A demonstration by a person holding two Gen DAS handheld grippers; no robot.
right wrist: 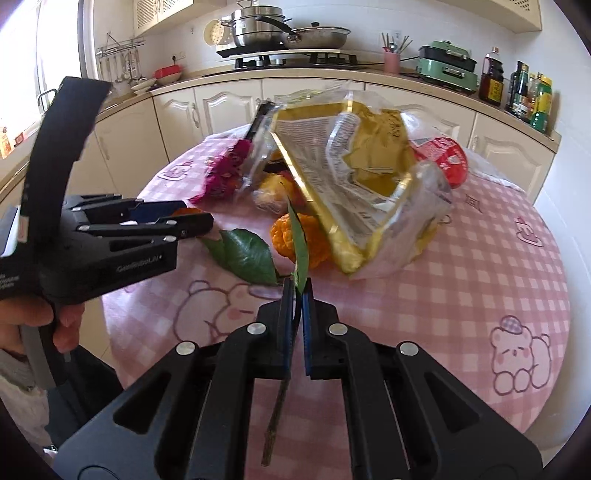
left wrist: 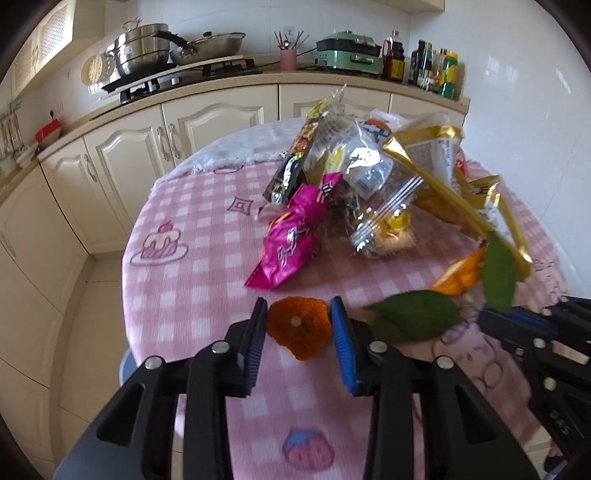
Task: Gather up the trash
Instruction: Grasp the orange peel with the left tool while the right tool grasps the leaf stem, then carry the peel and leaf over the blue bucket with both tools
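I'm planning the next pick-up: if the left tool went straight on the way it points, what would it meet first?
The orange peel is already between the left tool's pads. Beyond it comes bare pink checked tablecloth, then most likely the magenta snack wrapper, though depth is hard to judge in the fisheye view.

Place: a home kitchen.
Ahead of the grippers: a gas hob (right wrist: 295, 59) with a steel steamer pot (right wrist: 256, 24) and a lidded pan (right wrist: 319, 37).
Beyond, to the right: green electric cooker (left wrist: 349, 55), sauce bottles (left wrist: 436, 72).
Below the counter: cream cabinets (left wrist: 207, 122).
Far left: what look like hanging utensils (right wrist: 118, 66), too small to be sure.
Underneath: round table (right wrist: 517, 266), pink checked cartoon cloth.
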